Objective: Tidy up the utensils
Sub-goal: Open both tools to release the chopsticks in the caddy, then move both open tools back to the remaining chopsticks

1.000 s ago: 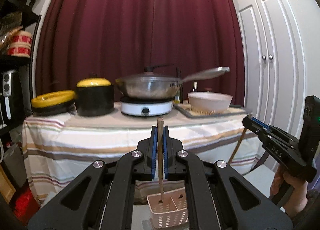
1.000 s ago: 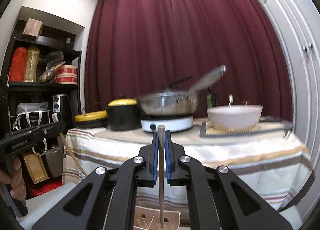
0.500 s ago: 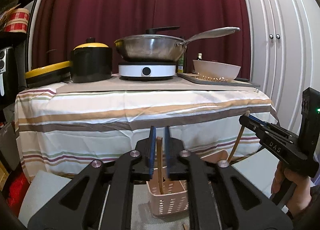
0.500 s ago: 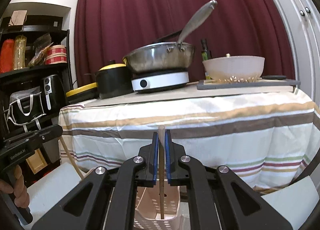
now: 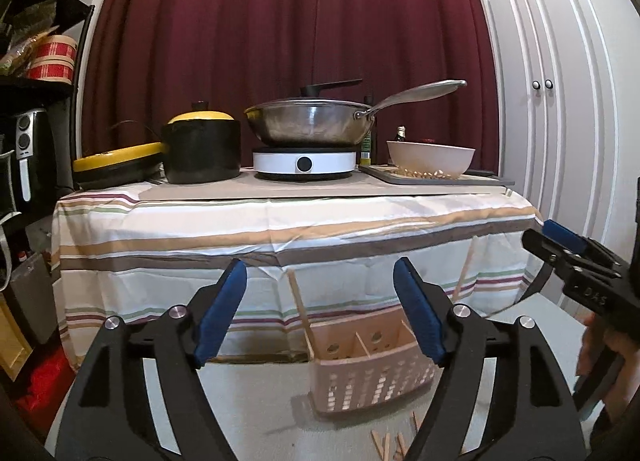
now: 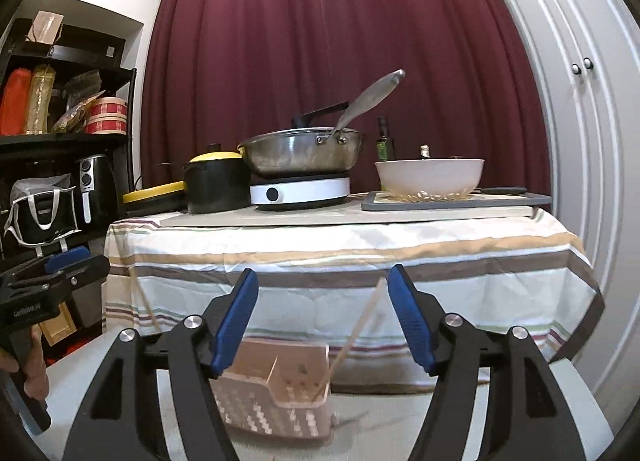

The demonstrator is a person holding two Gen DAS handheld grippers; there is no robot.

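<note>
Left wrist view: your pink caddy (image 5: 370, 375) sits on the grey surface (image 5: 256, 405) in front of you, low between the blue pads.
Caddy: perforated plastic, split into compartments by dividers; I cannot count them for sure.
Chopstick one: a wooden chopstick (image 5: 301, 311) stands in the caddy's left end, leaning left, free of your pads.
Chopstick two: a second chopstick (image 6: 354, 335) leans right out of the caddy's right end in the right wrist view, also untouched.
Left claw: your left claw (image 5: 320, 313) is released and its jaws are opening; the stick stands between them, but no pad presses it.
Right claw: your right claw (image 6: 322, 315) is likewise let go, jaws opening, stick between them but loose.
Done so far: two chopsticks are in the caddy, one per end, as far as I can judge.
Left to do: loose chopsticks (image 5: 394, 445) lie on the surface just in front of the caddy, about four, partly hidden by your claw.
Further out: a cloth-covered counter (image 5: 280, 229) stands behind.
On the counter: one wok (image 5: 310, 127) on one white hob (image 5: 304, 163), one black pot (image 5: 202, 151), one white bowl (image 5: 430, 159).
</note>
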